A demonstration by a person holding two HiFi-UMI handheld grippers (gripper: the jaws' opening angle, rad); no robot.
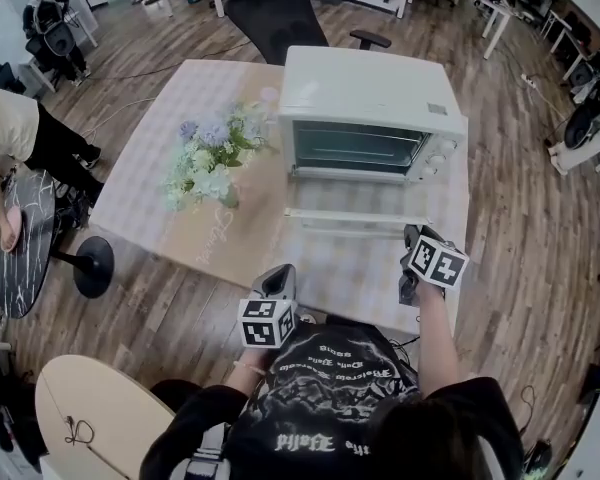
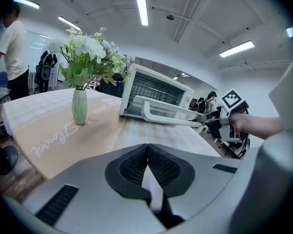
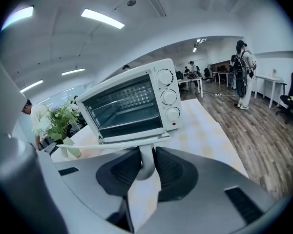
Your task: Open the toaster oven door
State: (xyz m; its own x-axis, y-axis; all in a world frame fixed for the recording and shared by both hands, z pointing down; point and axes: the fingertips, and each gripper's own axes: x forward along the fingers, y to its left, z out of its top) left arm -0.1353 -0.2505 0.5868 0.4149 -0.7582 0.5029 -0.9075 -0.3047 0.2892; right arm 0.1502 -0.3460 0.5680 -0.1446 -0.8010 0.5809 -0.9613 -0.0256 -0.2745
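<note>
A white toaster oven [image 1: 370, 98] stands at the far right of the table, with its glass door [image 1: 355, 193] folded down flat toward me. My right gripper [image 1: 412, 238] reaches the right end of the door's white bar handle [image 1: 355, 218]. In the right gripper view both pads press on the handle's post [image 3: 142, 160], so the right gripper [image 3: 145, 164] is shut on it, before the open oven [image 3: 132, 106]. My left gripper [image 1: 278, 280] hangs off the table's near edge. Its jaws [image 2: 147, 152] meet with nothing between them; the oven [image 2: 156, 94] lies ahead of it.
A green vase of pale flowers [image 1: 212, 163] stands mid-table, left of the oven. The table [image 1: 170, 138] has a checked cloth. A black office chair [image 1: 275, 13] sits behind it, a dark round table [image 1: 20, 238] and a person [image 1: 10, 128] at the left.
</note>
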